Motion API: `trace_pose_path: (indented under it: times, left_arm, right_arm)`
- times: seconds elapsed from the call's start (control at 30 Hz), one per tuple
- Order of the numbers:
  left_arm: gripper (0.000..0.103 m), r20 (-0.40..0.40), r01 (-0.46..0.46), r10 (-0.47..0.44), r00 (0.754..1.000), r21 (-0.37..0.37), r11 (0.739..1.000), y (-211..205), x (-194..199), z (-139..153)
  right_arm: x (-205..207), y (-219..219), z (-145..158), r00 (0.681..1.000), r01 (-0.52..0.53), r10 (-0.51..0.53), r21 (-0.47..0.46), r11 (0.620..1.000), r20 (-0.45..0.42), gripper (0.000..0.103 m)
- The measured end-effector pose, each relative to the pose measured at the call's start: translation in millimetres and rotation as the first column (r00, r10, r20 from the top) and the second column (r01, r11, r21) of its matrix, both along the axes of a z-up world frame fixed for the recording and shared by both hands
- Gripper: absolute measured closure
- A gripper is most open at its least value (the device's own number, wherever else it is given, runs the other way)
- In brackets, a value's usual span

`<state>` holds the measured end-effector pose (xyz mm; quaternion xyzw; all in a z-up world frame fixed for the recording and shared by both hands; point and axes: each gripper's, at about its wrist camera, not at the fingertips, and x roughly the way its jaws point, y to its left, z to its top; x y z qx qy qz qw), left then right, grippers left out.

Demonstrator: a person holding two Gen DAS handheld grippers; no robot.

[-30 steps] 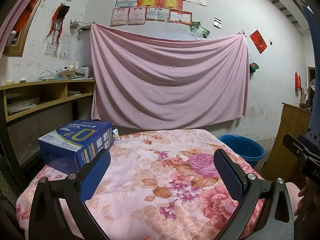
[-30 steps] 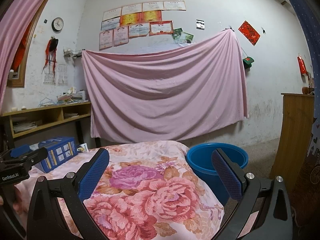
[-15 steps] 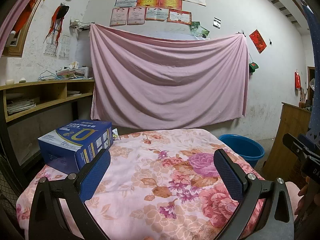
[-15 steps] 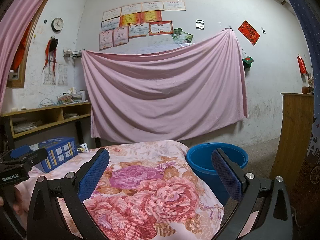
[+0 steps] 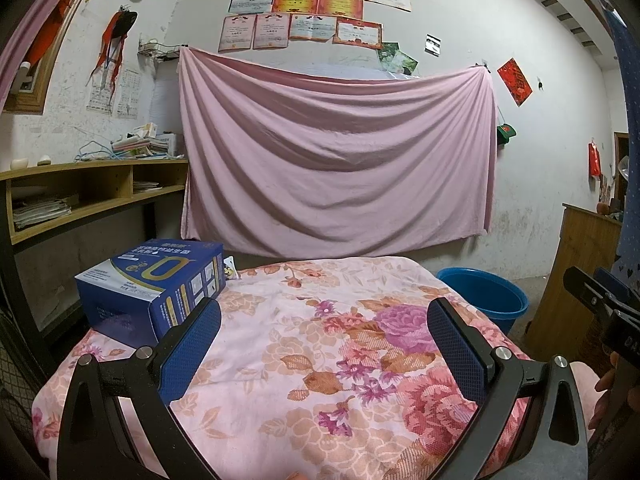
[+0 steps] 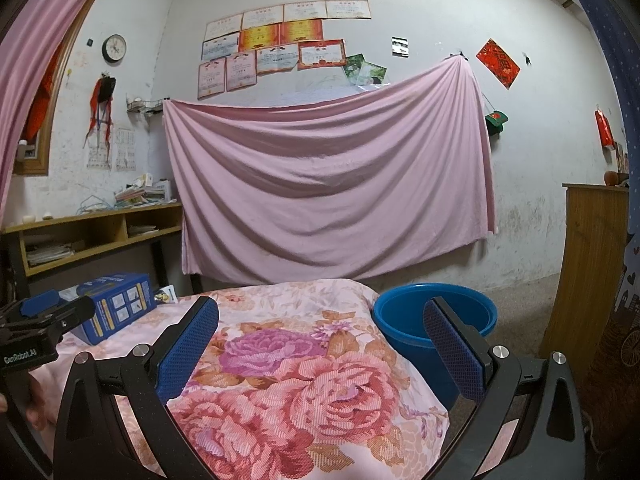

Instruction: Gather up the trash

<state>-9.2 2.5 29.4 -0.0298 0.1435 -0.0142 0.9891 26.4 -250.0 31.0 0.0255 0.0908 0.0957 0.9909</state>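
Observation:
A blue cardboard box [image 5: 152, 284] lies on the far left of a table with a floral cloth [image 5: 304, 344]; it also shows in the right wrist view [image 6: 116, 304]. A small printed packet [image 5: 229, 272] lies behind the box. A blue plastic bucket [image 6: 434, 320] stands on the floor to the right of the table; it also shows in the left wrist view [image 5: 484, 296]. My left gripper [image 5: 324, 344] is open and empty above the cloth, just right of the box. My right gripper [image 6: 320, 340] is open and empty over the table's right part, near the bucket.
A pink sheet [image 5: 336, 160] hangs on the back wall. A wooden shelf unit [image 5: 80, 196] stands at the left. A wooden cabinet [image 6: 592, 264] stands at the right, beyond the bucket. The left gripper's body [image 6: 36, 328] shows at the left of the right wrist view.

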Motion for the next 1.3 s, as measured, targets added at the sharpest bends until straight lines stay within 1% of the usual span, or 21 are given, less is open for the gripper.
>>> trace_pose_path:
  times: [0.2, 0.33, 0.83, 1.07, 1.3]
  left_arm:
    - [0.002, -0.008, 0.001, -0.001, 1.000, 0.006, 1.000, -0.5, 0.4, -1.2]
    - [0.002, -0.018, 0.008, -0.008, 1.000, -0.010, 1.000, 1.3, 1.1, -2.7]
    - [0.002, -0.013, -0.001, 0.001, 1.000, 0.009, 1.000, -1.1, 2.6, -6.4]
    - [0.002, -0.010, -0.029, 0.029, 1.000, 0.027, 0.999, -2.0, 3.1, -9.7]
    - [0.002, -0.010, -0.027, 0.028, 1.000, 0.024, 0.999, -0.8, 4.8, -12.9]
  right_arm:
    - [0.1, 0.1, -0.2, 1.000, -0.001, 0.001, -0.001, 1.000, -0.002, 0.000]
    - [-0.1, 0.0, -0.1, 1.000, -0.001, 0.001, -0.002, 1.000, -0.005, 0.000]
    - [0.3, 0.7, -1.0, 1.000, -0.003, 0.003, -0.001, 1.000, -0.010, 0.000]
    - [0.3, 2.1, -2.1, 1.000, -0.004, 0.004, -0.002, 1.000, -0.013, 0.000]
    - [0.5, 3.3, -3.3, 1.000, -0.005, 0.005, -0.002, 1.000, -0.016, 0.000]
